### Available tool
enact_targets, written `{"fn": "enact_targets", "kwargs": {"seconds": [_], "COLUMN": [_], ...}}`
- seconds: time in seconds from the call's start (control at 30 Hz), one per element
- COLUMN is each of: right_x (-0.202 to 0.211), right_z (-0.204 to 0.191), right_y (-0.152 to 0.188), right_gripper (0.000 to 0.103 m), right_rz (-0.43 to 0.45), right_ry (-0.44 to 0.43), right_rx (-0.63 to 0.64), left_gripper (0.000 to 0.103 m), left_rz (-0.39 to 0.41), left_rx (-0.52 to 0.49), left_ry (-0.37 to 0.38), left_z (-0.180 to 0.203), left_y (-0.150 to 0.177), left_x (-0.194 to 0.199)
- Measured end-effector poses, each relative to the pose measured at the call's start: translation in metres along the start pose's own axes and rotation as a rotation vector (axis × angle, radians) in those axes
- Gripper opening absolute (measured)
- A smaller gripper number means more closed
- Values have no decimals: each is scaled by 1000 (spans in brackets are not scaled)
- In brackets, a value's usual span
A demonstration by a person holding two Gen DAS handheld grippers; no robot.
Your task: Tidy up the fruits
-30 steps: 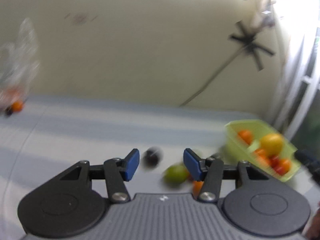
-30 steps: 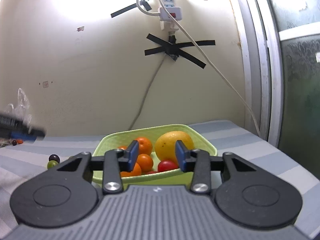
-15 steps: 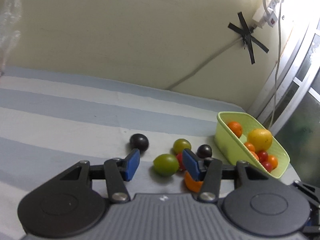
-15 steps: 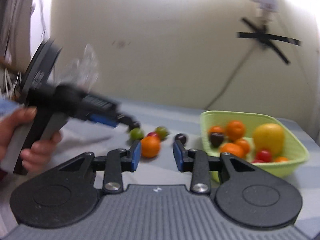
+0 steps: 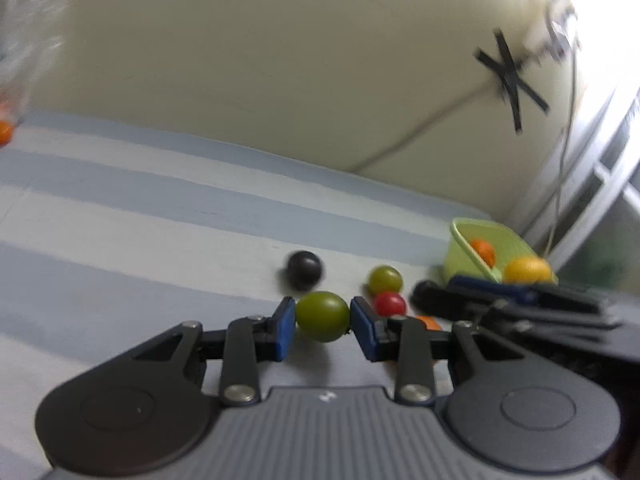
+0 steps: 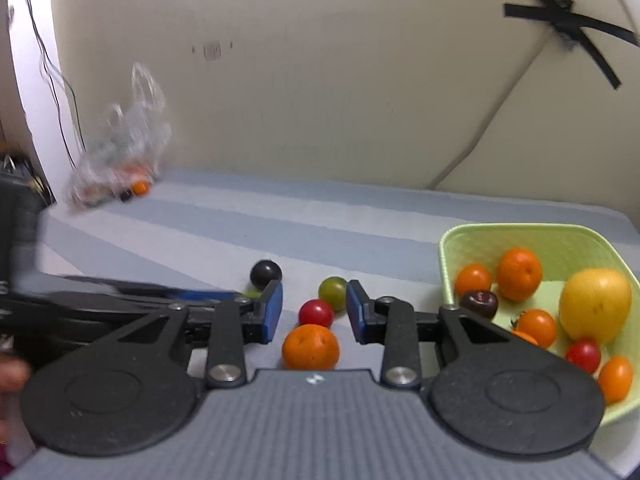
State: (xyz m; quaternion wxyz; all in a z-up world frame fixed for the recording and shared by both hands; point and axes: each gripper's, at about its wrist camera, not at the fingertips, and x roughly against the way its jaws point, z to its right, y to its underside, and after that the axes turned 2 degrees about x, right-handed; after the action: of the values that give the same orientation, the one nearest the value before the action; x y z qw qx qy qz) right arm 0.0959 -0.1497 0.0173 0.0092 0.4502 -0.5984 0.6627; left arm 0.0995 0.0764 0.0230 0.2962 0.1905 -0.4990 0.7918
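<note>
Your left gripper (image 5: 322,317) has its blue pads on either flank of the green fruit (image 5: 322,316), pinching it or a hair short of contact; blur leaves that unsettled. The fruit sits low on the striped cloth (image 5: 160,216), so it looks like a grasp being made rather than a carry. That choice makes sense: this fruit lies nearest you in the loose cluster, so taking it first opens up the rest. In the left wrist view the dark fruit (image 5: 305,270) sits at 11 o'clock from it, the second green fruit (image 5: 385,279) at 1 o'clock, and the red fruit (image 5: 390,304) at 3 o'clock, just beside your right pad. Your right gripper (image 6: 314,314) is spread wide and holds nothing; the orange (image 6: 311,347) lies short of its tips at 6 o'clock, so it is probably lining up on that one. The green basket (image 6: 520,230) stands at 3 o'clock in the right wrist view, already holding several fruits, with free floor only along its far wall. The tight spot is between the two tools: your left gripper's body reaches in from 9 o'clock almost to the right gripper's left finger. Lift the left one straight up first; open cloth lies toward 12 o'clock, and the plastic bag (image 6: 120,152) is well apart at 10 o'clock.
</note>
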Motion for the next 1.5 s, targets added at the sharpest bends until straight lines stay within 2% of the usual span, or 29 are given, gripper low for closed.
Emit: {"fn": "enact_targets", "kwargs": {"seconds": [0.2, 0.37, 0.4, 0.47, 0.6, 0.63, 0.7, 0.77, 0.83, 0.93, 1.07, 1.13, 1.2, 1.27, 1.37, 1.43, 1.5], "right_x": [-32, -56, -55, -53, -29, -20, -1, 15, 26, 32, 23, 7, -11, -32, -60, -70, -78], "right_z": [-15, -16, -16, -17, -28, -31, -35, -35, -33, -33, -29, -26, -24, -25, -30, -32, -33], "right_y": [-3, -2, -3, -4, -1, 1, 7, 16, 27, 40, 18, 1, -11, -21, -31, -34, -36], "right_gripper": [38, 38, 38, 31, 25, 7, 6, 6, 7, 8, 11, 17, 18, 24, 25, 25, 27], "right_rz": [-99, -180, -178, -157, -45, -12, 55, 82, 79, 63, 81, 59, 25, -42, -140, -173, -213], "right_ry": [52, 84, 85, 84, 50, 47, 67, 74, 48, 54, 54, 12, 11, -12, -27, -27, -66], "right_rx": [64, 74, 70, 71, 95, 110, 131, 137, 144, 166, 147, 136, 153, 204, 323, 370, 396], "left_gripper": [31, 31, 31, 31, 31, 31, 31, 31, 31, 31, 31, 31, 31, 31, 31, 31, 31], "left_rz": [-5, 0, 6, 16, 38, 47, 55, 52, 39, 16, 51, 69, 78, 77, 69, 65, 66], "left_rx": [73, 83, 83, 86, 82, 75, 50, 12, -12, 5, 42, 66, 91, 116, 155, 166, 155], "left_ry": [4, 7, 7, 9, 51, 73, 108, 104, 84, 66, 44, 31, 10, -2, 8, 25, 30], "left_z": [-19, -21, -20, -19, -17, -16, -13, -6, -1, -1, -8, -15, -22, -28, -35, -36, -34], "left_y": [1, 1, 0, 0, 2, 3, 4, 8, 11, 13, 12, 11, 11, 10, 8, 8, 9], "left_x": [4, 6, 7, 9, 15, 16, 19, 18, 13, 6, 9, 11, 12, 11, 10, 10, 10]}}
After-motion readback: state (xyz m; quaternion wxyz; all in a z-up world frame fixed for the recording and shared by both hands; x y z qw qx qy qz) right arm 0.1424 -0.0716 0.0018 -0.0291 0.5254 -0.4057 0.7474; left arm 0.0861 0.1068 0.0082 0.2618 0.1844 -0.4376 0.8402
